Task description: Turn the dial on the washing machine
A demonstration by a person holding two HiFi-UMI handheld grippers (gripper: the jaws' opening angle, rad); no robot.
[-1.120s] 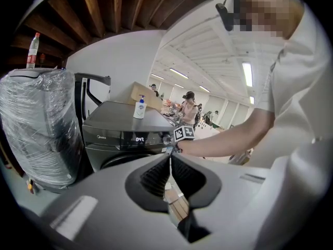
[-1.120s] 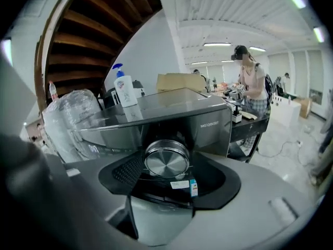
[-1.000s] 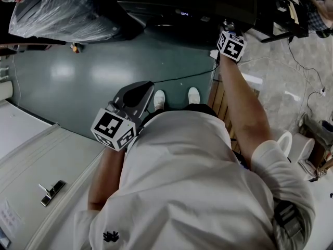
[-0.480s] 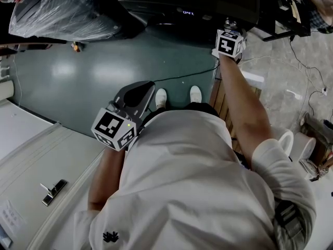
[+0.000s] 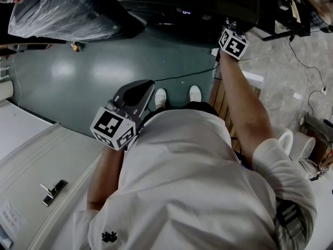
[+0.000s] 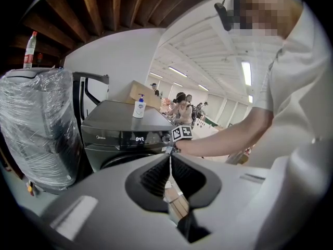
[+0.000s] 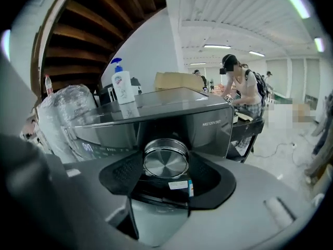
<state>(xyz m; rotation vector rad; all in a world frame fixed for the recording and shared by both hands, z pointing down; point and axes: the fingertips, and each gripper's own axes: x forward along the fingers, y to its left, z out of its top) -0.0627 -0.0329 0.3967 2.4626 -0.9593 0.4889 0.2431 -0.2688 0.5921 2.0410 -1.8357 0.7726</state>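
The dark grey washing machine (image 5: 182, 4) stands at the top of the head view, its display lit. Its round metal dial (image 7: 165, 163) sits between the black pads of my right gripper (image 7: 166, 161). The jaws are closing on it, and both pads touch its rim. In the head view the right gripper (image 5: 229, 25) reaches up to the machine's front panel on a stretched arm. My left gripper (image 5: 139, 90) hangs low by the person's hip, away from the machine. Its jaws are shut with nothing in them (image 6: 170, 163).
A pump bottle (image 7: 120, 82) stands on the machine's top. A plastic-wrapped bundle (image 5: 57, 9) sits to the machine's left. A wooden pallet (image 5: 221, 100) and a cable (image 5: 182, 78) lie on the green floor. A white door with a handle (image 5: 52, 191) is at lower left. People stand far behind.
The right gripper's marker cube has rolled at the machine's panel, first one way and then back to a tilt. The left gripper has stayed by the hip.
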